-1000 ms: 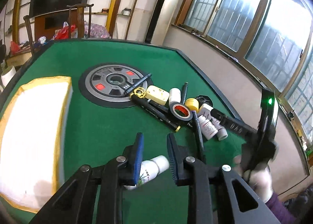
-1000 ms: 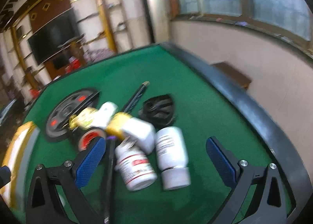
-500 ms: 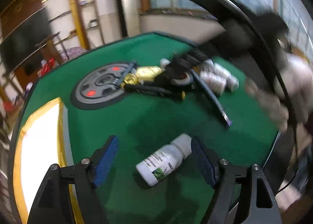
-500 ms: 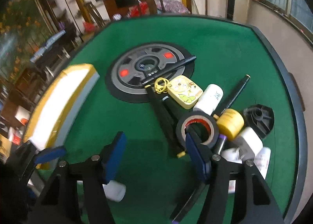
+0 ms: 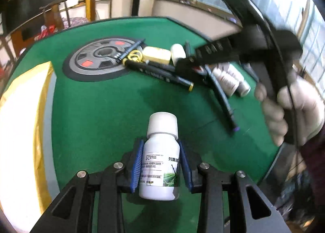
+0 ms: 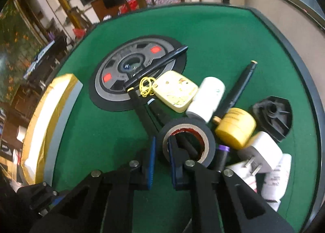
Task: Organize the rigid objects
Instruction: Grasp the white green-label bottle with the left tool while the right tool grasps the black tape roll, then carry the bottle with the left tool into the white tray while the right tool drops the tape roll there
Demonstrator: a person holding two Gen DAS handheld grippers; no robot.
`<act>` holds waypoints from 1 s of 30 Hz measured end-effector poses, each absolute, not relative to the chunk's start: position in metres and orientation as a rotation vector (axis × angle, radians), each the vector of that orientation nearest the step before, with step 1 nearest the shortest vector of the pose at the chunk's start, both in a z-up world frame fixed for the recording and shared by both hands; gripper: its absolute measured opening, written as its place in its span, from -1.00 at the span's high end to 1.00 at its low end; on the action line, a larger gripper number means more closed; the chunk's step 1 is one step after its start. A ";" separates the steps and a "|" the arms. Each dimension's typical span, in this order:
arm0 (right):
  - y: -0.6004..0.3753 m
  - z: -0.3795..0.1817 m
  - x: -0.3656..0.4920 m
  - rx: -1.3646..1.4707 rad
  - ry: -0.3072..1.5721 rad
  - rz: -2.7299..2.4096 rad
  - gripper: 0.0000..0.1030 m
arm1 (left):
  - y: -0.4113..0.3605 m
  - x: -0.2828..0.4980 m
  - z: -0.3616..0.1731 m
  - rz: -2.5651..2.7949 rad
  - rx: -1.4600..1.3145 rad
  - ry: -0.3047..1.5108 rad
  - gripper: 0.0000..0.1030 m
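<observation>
Two grips at once: a white bottle (image 5: 160, 157) in the left gripper (image 5: 161, 163), a roll of black tape (image 6: 187, 141) in the right gripper (image 6: 161, 163)

Left fingers (image 5: 137, 163) have just been closing and now press the bottle's sides below its white cap, bottle upright over the green worktop (image 5: 97, 115); it looks light, stiff plastic with a smooth, likely slippery label, so the mid-body hold seems sound; right fingers (image 6: 151, 163) are shut on the tape's near wall, one inside the ring and one outside, the roll lying on black pens at the edge of the pile; tape should be light and firm, its outer face a little yielding; pinching the wall suits it, though neighbours such as the yellow jar (image 6: 235, 129) may shift when it lifts.
</observation>
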State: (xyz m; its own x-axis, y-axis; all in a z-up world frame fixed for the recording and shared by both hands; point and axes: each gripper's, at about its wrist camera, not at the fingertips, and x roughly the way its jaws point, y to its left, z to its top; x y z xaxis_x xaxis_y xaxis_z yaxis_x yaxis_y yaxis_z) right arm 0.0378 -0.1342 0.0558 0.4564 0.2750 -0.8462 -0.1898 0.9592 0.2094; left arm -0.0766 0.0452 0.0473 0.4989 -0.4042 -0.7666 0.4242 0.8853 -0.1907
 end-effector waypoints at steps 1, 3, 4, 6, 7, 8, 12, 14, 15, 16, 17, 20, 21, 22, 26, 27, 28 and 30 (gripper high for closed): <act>-0.137 0.058 0.035 0.102 1.051 0.290 0.77 | 0.048 -0.079 0.051 -0.503 0.000 0.912 0.31; -0.140 0.063 0.027 0.118 1.036 0.297 0.77 | 0.054 -0.085 0.059 -0.511 -0.055 0.891 0.31; -0.142 0.066 0.022 0.135 1.028 0.302 0.77 | 0.056 -0.089 0.064 -0.510 -0.070 0.880 0.31; -0.146 0.074 0.013 0.169 1.001 0.315 0.77 | 0.065 -0.094 0.074 -0.505 -0.108 0.861 0.31; -0.146 0.079 0.009 0.184 0.987 0.321 0.77 | 0.070 -0.095 0.080 -0.506 -0.130 0.853 0.31; -0.147 0.083 0.005 0.197 0.975 0.328 0.76 | 0.077 -0.098 0.087 -0.504 -0.154 0.840 0.31; -0.138 0.111 -0.012 0.218 0.916 0.375 0.76 | 0.104 -0.104 0.116 -0.492 -0.203 0.767 0.31; -0.124 0.128 -0.020 0.214 0.885 0.421 0.76 | 0.118 -0.102 0.129 -0.462 -0.211 0.740 0.31; -0.117 0.135 -0.024 0.209 0.871 0.443 0.76 | 0.127 -0.098 0.135 -0.442 -0.218 0.737 0.31; -0.109 0.145 -0.029 0.208 0.853 0.474 0.76 | 0.134 -0.093 0.139 -0.420 -0.223 0.735 0.31; -0.099 0.151 -0.031 0.214 0.841 0.503 0.76 | 0.141 -0.088 0.143 -0.394 -0.224 0.730 0.31; -0.070 0.170 -0.030 0.248 0.834 0.609 0.76 | 0.163 -0.068 0.149 -0.325 -0.214 0.717 0.30; -0.060 0.173 -0.026 0.263 0.841 0.638 0.76 | 0.170 -0.061 0.147 -0.312 -0.223 0.724 0.30; -0.045 0.176 -0.018 0.279 0.854 0.665 0.76 | 0.178 -0.051 0.144 -0.301 -0.241 0.733 0.30; 0.001 0.172 0.015 0.318 0.914 0.701 0.76 | 0.207 -0.008 0.120 -0.261 -0.328 0.812 0.30; 0.011 0.168 0.024 0.332 0.936 0.704 0.76 | 0.213 -0.002 0.113 -0.252 -0.342 0.826 0.31; 0.023 0.162 0.035 0.346 0.959 0.703 0.76 | 0.220 0.007 0.105 -0.231 -0.355 0.838 0.30; 0.040 0.151 0.052 0.352 0.990 0.695 0.76 | 0.230 0.015 0.095 -0.202 -0.365 0.850 0.30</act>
State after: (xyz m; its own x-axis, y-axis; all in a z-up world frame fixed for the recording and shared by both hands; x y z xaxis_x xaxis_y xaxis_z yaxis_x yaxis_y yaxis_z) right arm 0.0517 0.0404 0.1514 0.3598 0.6777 -0.6413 -0.3731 0.7345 0.5669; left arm 0.0148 0.2301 0.0951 0.6458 -0.3172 -0.6945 0.0289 0.9191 -0.3929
